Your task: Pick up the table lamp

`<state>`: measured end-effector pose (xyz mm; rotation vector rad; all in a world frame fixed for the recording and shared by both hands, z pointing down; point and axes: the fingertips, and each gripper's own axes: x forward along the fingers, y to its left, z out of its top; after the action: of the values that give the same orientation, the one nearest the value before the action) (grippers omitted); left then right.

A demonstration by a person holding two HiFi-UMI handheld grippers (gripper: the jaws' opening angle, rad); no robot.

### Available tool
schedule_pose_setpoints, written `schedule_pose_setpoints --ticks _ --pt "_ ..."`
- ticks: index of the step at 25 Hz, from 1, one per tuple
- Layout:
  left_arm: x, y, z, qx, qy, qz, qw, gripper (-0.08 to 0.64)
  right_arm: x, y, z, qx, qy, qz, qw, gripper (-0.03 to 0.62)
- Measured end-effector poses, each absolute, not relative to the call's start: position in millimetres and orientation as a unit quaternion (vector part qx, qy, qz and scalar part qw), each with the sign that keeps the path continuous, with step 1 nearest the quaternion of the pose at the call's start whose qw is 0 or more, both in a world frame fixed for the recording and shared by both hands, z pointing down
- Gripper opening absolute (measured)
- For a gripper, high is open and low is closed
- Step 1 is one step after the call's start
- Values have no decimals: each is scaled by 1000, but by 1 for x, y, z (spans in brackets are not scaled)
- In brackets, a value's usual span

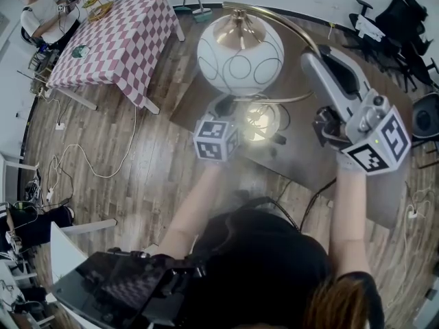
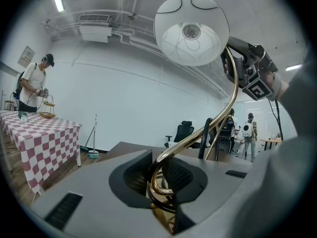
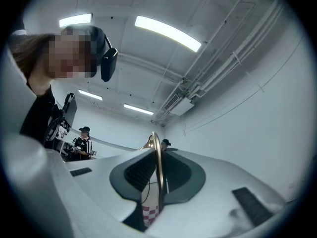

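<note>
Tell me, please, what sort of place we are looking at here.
Probably an open office or lab workroom: there is a swivel office chair by the wall, a checked-cloth table on a wood-plank floor, and strip lights beside exposed ceiling pipes.

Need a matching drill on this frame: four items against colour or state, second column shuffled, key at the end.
Items:
1. lamp shade
2. tablecloth
3. left gripper
4. right gripper

Colour or state:
A. fingers shut on the thin arched brass rod
B. white globe with thin looping lines
C. fingers shut on the coiled brass stem
D. pink-and-white checks

Pairs: 1-B, 2-D, 3-C, 4-A
</note>
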<state>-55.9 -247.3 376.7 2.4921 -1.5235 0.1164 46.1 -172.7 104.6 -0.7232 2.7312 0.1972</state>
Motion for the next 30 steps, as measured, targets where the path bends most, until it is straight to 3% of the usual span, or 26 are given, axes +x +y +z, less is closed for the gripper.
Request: schedule_pose_setpoints --ticks 30 --pt "-34 -261 344 860 -500 28 96 60 59 -171 71 -267 947 103 146 44"
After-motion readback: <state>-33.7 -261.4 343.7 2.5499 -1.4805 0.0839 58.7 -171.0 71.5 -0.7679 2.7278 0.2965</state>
